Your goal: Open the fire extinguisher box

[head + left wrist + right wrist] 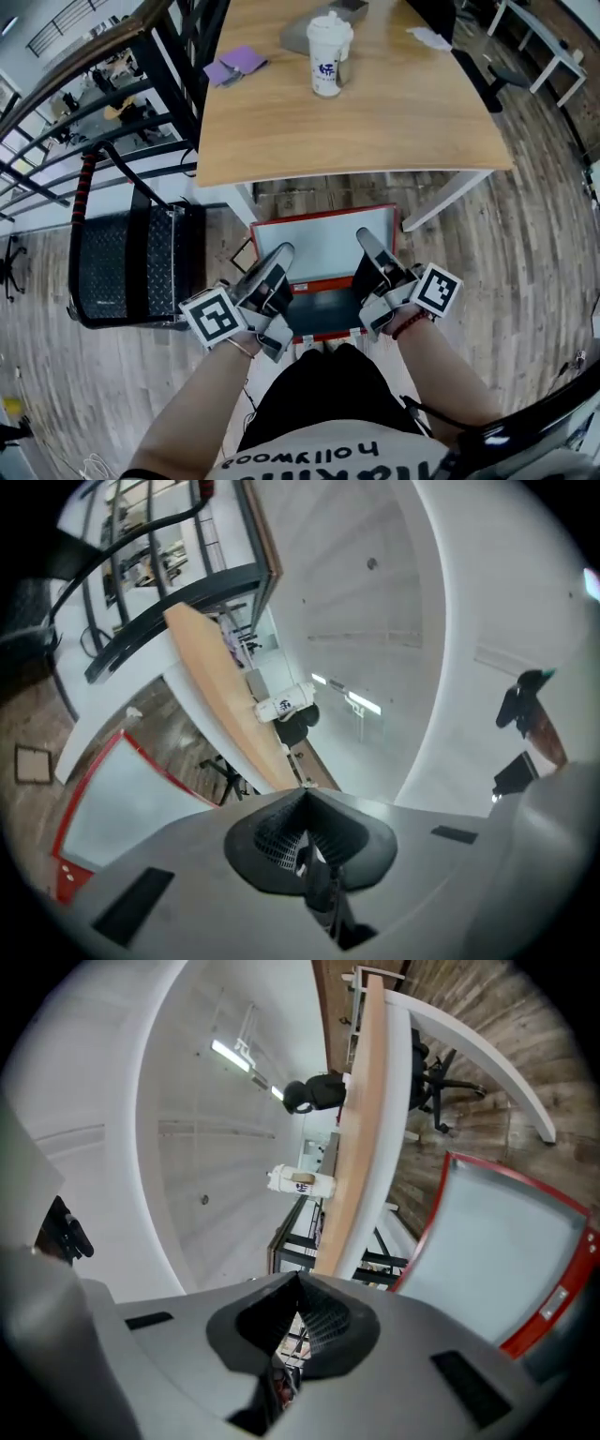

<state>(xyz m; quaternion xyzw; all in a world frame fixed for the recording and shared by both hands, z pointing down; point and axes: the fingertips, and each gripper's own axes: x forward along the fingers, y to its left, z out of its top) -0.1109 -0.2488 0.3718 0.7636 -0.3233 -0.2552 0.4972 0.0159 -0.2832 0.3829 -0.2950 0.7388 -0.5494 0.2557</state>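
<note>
The red fire extinguisher box [323, 333] sits on the wood floor below the table edge, right in front of the person's knees. Its red-framed pale panel [323, 246] shows beyond a dark opening [323, 309]. My left gripper [279, 253] lies over the panel's left edge and my right gripper [366, 236] over its right edge. Both are shut, tips meeting, with nothing seen between them. The left gripper view shows the left gripper [302, 794] with the panel [122, 799] at lower left. The right gripper view shows the right gripper [298, 1279] with the panel [497, 1251] at right.
A wooden table [375, 112] with white legs [450, 197] stands just beyond the box, carrying a lidded cup [328, 54] and a purple item [234, 66]. A black diamond-plate cart [131, 267] is at the left, with a dark railing [84, 122] behind it.
</note>
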